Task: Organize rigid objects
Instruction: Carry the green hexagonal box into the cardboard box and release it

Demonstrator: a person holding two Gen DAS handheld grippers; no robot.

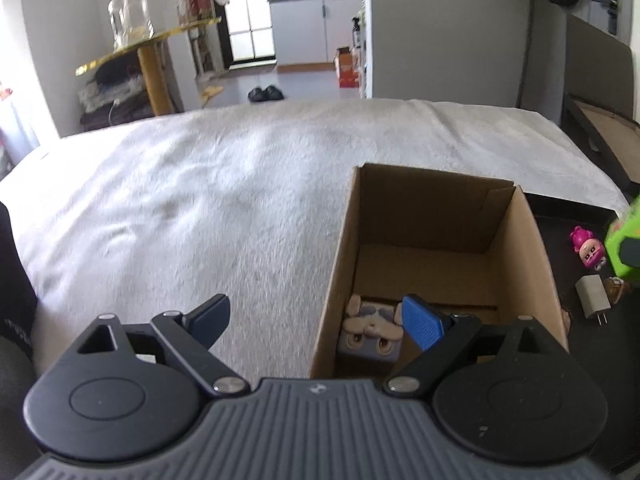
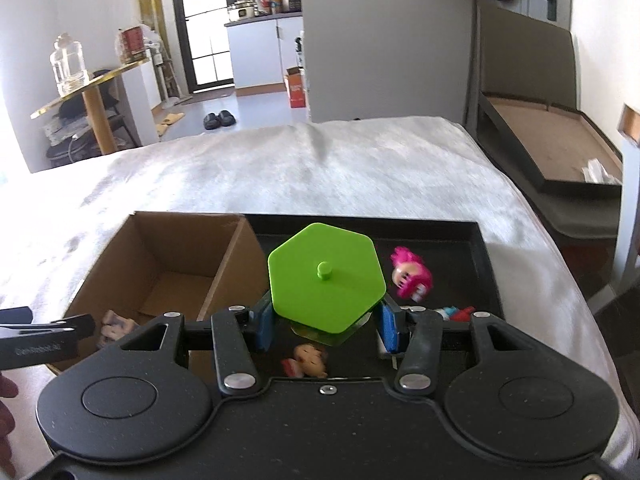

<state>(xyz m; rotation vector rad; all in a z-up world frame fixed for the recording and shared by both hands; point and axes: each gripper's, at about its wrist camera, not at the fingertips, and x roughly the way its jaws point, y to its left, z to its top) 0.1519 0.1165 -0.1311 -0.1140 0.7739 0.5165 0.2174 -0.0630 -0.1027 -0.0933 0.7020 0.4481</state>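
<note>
Sitting lid-up, green hexagonal container (image 2: 326, 276) between right gripper (image 2: 327, 324) fingers.

We face a bed (image 1: 240, 184) under a white fuzzy blanket. At eleven o'clock, a gold-edged side table (image 1: 148, 44) holds a clear glass jar (image 1: 128, 12). At twelve, a doorway opens onto white kitchen cabinets (image 2: 260, 48), with dark slippers (image 2: 218, 119) on the grey floor. Grey walls. Daylight glares from nine o'clock.
</note>
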